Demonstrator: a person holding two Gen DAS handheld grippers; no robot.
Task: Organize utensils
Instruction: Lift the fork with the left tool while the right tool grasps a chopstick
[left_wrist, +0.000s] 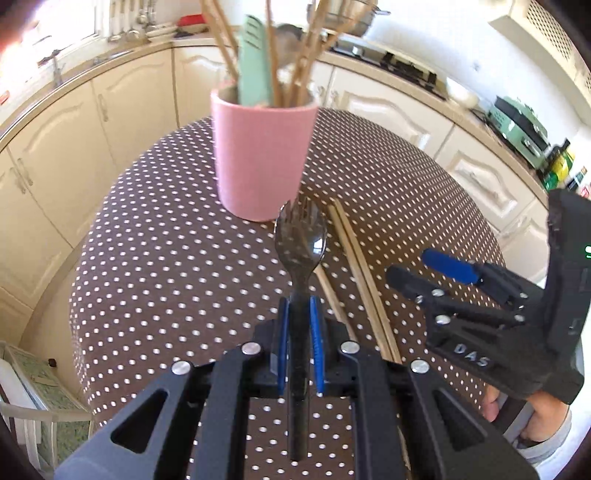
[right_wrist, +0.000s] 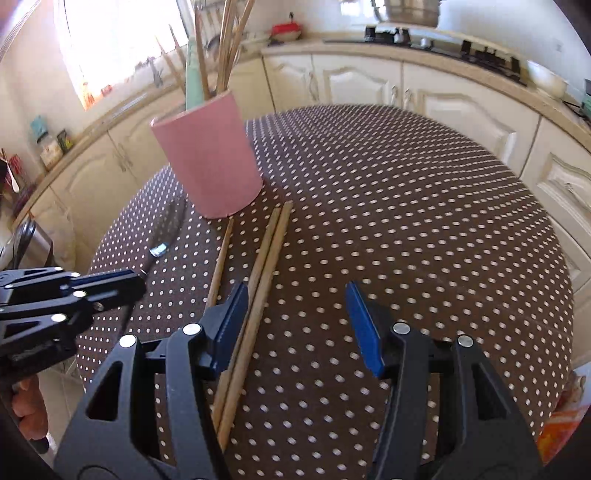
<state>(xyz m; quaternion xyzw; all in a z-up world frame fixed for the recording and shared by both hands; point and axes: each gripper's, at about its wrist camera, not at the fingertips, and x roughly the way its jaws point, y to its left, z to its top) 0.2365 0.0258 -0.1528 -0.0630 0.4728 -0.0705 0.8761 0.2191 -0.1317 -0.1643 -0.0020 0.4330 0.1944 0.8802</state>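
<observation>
L tool (left_wrist: 299, 343) clamped on black spoon (left_wrist: 301, 236) handle, bowl at 12. R tool (right_wrist: 295, 328) apart, chopsticks (right_wrist: 258, 280) on worktop (right_wrist: 406, 221) by its left pad. Pink cup (left_wrist: 262, 158) beyond, 12 o'clock: lift spoon clear of rim, tip in handle-first, miss standing sticks.

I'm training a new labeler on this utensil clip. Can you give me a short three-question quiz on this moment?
1. True or false: the left gripper is shut on a dark spoon.
2. Where do the loose wooden chopsticks lie? A) inside the pink cup B) flat on the dotted tablecloth C) on the counter
3. Fill in: the right gripper is ____, holding nothing.

Key: 1 true. 2 B, they lie beside the cup, with two of them running past the right gripper's left finger. 3 open.
</observation>
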